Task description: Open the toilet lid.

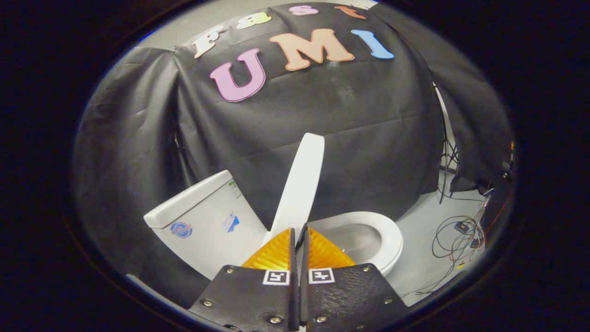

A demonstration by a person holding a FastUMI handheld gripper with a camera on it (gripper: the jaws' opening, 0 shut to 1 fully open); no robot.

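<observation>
Lid up, gripper pinching its lower edge.

The gripper [298, 233] had its jaws drawn narrow, seemingly clamped on the bottom edge of the smooth white oval plastic toilet lid [302, 182], which rose steeply just ahead of them, likely held to steer it back. The white ceramic tank [203, 221] lay left of the jaws, the white seat ring [385, 235] right.

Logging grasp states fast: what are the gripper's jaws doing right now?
Gripper: jaws shut on the raised toilet lid's lower edge.
</observation>
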